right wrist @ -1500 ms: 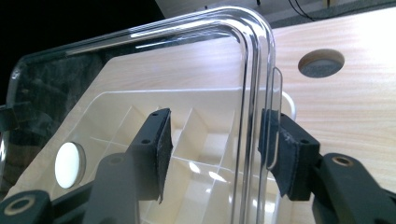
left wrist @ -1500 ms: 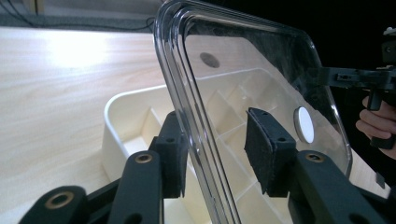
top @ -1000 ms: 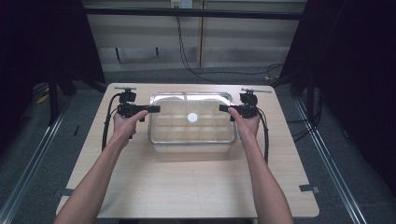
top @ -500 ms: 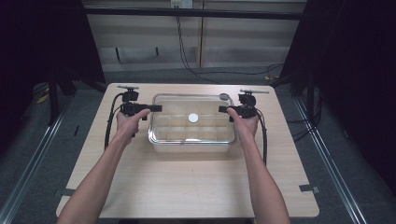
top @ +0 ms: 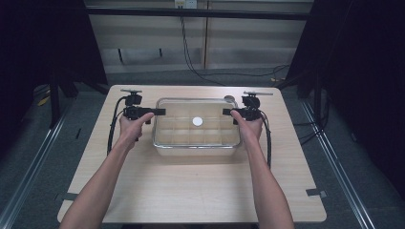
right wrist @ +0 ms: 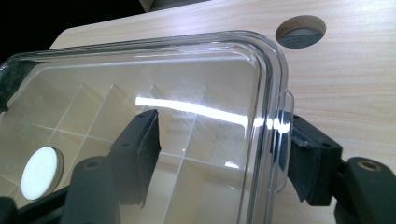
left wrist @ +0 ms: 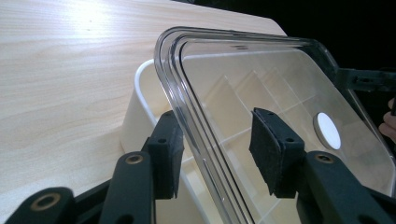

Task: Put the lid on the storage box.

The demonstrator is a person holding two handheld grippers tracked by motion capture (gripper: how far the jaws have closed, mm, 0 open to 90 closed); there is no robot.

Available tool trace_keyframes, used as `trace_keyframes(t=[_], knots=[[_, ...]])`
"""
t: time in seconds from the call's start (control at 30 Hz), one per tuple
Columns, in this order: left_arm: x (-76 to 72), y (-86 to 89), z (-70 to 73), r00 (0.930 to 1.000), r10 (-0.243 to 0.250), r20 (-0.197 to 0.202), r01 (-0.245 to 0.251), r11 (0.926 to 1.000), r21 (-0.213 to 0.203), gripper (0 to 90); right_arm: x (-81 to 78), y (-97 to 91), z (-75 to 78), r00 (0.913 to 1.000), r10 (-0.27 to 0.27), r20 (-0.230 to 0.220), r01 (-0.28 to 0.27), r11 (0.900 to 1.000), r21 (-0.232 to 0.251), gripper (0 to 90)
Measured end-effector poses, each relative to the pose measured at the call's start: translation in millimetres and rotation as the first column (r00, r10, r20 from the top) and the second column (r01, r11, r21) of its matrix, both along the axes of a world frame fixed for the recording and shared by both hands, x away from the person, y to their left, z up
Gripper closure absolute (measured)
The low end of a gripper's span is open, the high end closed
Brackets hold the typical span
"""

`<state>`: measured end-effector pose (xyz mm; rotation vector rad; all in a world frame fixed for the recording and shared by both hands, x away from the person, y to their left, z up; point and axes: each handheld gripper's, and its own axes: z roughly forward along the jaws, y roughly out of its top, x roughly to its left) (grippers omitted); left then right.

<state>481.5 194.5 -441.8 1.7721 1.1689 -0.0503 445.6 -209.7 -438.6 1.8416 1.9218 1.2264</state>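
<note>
A clear plastic lid [top: 196, 110] with a white round disc [top: 197, 121] lies over a white box [top: 196, 149] split into several compartments, at the table's middle. My left gripper [top: 160, 112] reaches in over the lid's left end, my right gripper [top: 225, 112] over its right end. In the left gripper view the lid's rim [left wrist: 187, 107] runs between the pads [left wrist: 273, 154], which stand off it. In the right gripper view the rim [right wrist: 271, 116] also passes between pads [right wrist: 142, 149] set apart. Both pairs of jaws have just been opening, with the lid's edge between them.
The light wooden table [top: 191, 191] has bare room in front of the box and on both sides. A round cable hole [right wrist: 301, 30] lies just behind the box's right far corner. Cables trail from both grippers. Dark floor and rails surround the table.
Both pairs of jaws stand wider than before. The hands stay at the lid's two ends, and the lid's outline sits slightly lower in the picture.
</note>
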Motion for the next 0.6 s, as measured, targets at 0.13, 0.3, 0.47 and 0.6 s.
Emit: trace_keyframes(t=[0.13, 0.3, 0.47, 0.6], knots=[[-0.1, 2.3, -1.1, 1.0, -0.001, -0.007, 0.001, 0.9999, -0.015, 54.6, -1.0, 0.1, 3.8, 0.9999, -0.002, 0.013, 0.002, 1.0, -0.007, 36.1], [0.7, 5.8, -2.7, 0.9998, 0.014, -0.011, -0.014, 0.9992, -0.036, 54.6, -3.7, 1.8, 9.9, 0.9995, -0.008, 0.03, 0.008, 0.9999, -0.015, 40.1], [2.1, 6.3, -8.1, 0.9989, 0.029, -0.037, -0.03, 0.9994, -0.016, 53.2, 0.9, 4.3, 12.4, 1.0, -0.005, 0.007, 0.005, 0.9998, -0.019, 42.2], [2.5, 5.8, -11.2, 0.9989, 0.029, -0.037, -0.03, 0.9995, -0.007, 51.1, 4.3, 2.9, 6.1, 0.9998, 0.0, 0.018, 0.001, 0.9996, -0.03, 43.1]])
